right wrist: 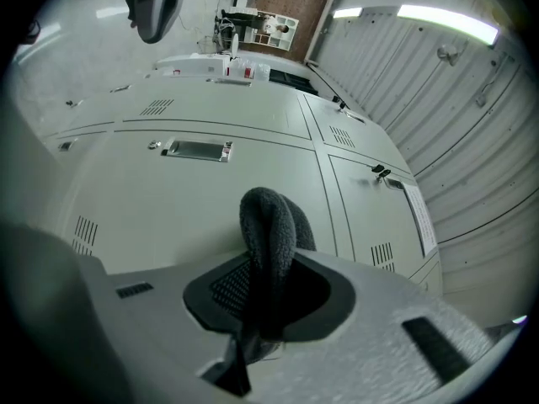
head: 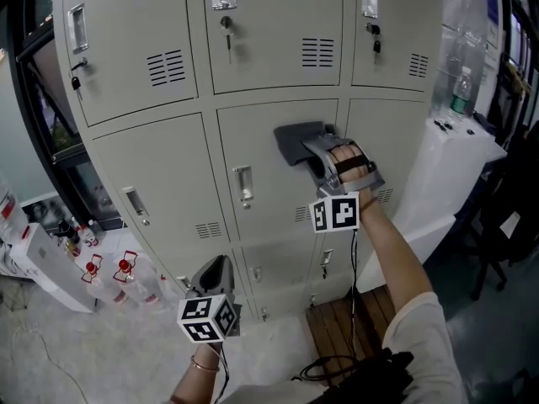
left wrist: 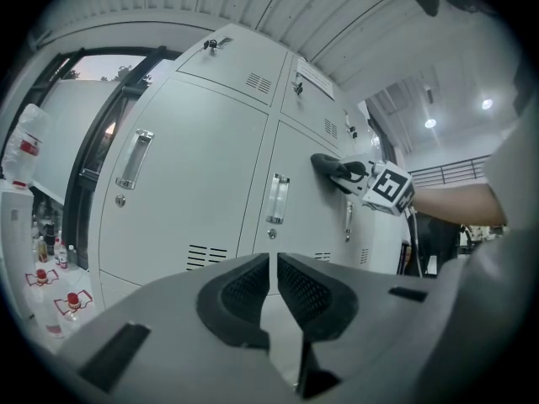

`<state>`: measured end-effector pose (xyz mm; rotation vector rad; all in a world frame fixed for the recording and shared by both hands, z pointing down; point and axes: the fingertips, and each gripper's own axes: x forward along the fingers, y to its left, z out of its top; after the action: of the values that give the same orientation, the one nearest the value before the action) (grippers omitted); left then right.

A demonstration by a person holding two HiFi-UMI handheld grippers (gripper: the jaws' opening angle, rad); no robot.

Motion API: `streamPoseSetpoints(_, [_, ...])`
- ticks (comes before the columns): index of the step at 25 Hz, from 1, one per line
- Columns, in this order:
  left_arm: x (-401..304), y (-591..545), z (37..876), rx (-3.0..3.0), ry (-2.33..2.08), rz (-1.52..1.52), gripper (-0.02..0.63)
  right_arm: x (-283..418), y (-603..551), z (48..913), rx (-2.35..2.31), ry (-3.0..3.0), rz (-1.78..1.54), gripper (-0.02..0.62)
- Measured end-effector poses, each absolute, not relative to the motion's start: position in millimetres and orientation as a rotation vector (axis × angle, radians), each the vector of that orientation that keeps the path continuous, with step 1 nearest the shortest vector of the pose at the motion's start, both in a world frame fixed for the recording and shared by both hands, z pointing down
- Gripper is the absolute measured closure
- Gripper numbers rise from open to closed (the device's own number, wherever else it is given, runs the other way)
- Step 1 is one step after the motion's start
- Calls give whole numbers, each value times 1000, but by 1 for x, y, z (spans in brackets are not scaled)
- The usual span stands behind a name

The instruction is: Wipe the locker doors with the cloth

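Observation:
Grey metal lockers [head: 160,167] fill the head view. My right gripper [head: 315,155] is shut on a dark grey cloth [head: 295,143], which is pressed flat on the upper part of the middle-row centre door [head: 269,200], right of its handle [head: 243,185]. In the right gripper view the folded cloth [right wrist: 269,225] stands up between the jaws of the right gripper [right wrist: 268,286], against the door [right wrist: 194,200]. My left gripper [head: 216,273] hangs low in front of the bottom lockers, shut and holding nothing. In its own view the left gripper [left wrist: 272,289] points up at the doors, with the cloth [left wrist: 324,162] far off.
Red-capped bottles [head: 125,269] and a white box [head: 42,268] sit on the floor at left. At right, a white counter [head: 455,167] carries a water bottle [head: 460,91]. A wooden board [head: 354,322] and black cable [head: 328,364] lie by the locker base. Keys hang in the top-row locks [head: 226,30].

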<state>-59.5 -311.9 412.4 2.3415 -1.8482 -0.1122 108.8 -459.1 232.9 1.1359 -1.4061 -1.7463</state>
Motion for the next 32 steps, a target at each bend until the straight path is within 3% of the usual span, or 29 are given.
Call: streamPoseSetpoints(32, [-50, -327, 434, 2317, -1815, -78, 575, 116, -459, 388, 985, -1593, -1524, 531])
